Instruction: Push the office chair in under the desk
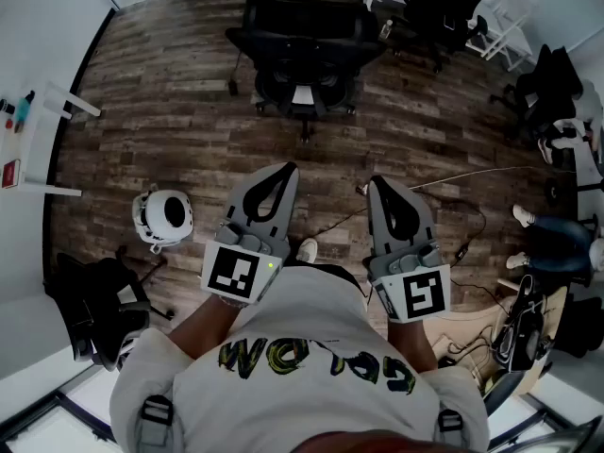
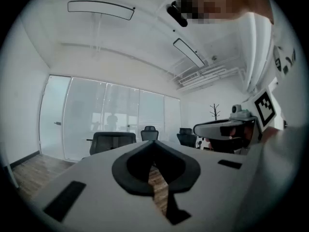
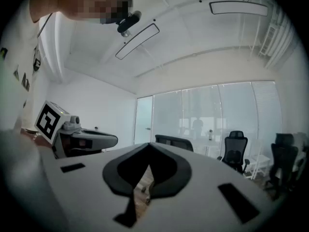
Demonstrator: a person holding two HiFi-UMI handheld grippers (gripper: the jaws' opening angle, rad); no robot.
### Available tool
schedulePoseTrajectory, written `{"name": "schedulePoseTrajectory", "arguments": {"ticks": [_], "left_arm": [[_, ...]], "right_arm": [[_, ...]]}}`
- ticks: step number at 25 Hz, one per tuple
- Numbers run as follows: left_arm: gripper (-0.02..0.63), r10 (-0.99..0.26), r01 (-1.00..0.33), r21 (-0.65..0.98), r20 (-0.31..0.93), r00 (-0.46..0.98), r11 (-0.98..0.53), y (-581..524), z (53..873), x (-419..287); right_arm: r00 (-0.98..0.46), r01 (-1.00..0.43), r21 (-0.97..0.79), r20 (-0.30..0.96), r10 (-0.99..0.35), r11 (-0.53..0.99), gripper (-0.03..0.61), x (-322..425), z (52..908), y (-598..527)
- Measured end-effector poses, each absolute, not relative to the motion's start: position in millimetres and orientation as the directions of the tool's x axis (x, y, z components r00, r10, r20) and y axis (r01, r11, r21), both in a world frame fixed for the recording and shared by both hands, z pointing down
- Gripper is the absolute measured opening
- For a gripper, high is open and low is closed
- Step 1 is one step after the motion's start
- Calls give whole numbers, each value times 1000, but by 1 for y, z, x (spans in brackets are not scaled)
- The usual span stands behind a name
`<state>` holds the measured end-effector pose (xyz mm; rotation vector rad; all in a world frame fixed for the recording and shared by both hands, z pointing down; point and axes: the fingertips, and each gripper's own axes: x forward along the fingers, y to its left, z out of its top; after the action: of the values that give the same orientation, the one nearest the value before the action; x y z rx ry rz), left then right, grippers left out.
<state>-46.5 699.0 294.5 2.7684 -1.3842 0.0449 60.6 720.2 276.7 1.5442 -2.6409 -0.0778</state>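
As the person looks down, the left tool (image 1: 286, 170) and right tool (image 1: 376, 181) point forward side by side, each clenched shut with nothing between its jaws. Each shows one black-and-white square marker, two in all. Yellow lettering on the person's white shirt (image 1: 311, 361) appears upside down and cannot be read. One black office chair (image 1: 302, 55) stands on the wooden floor (image 1: 170, 130) well ahead of the tools, near white furniture cut off at the top edge. A second black chair (image 1: 444, 3) and a third (image 1: 547, 88) stand to the right, partly cropped. A round white object (image 1: 163, 217) lies to the left.
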Motion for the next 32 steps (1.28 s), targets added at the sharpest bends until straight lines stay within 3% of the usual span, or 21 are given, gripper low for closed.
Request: {"name": "schedulePoseTrajectory", "arguments": {"ticks": [17,32], "left_arm": [[11,-817,-818,25,36,576,-575,670,297,-57],[11,-821,-825,29,85,565,-564,541,317,-100]], "right_arm": [[-494,-866,68,28,-869,495,11,55,279,693],[-477,-873,85,64,-877,481,11,24,289,568]]}}
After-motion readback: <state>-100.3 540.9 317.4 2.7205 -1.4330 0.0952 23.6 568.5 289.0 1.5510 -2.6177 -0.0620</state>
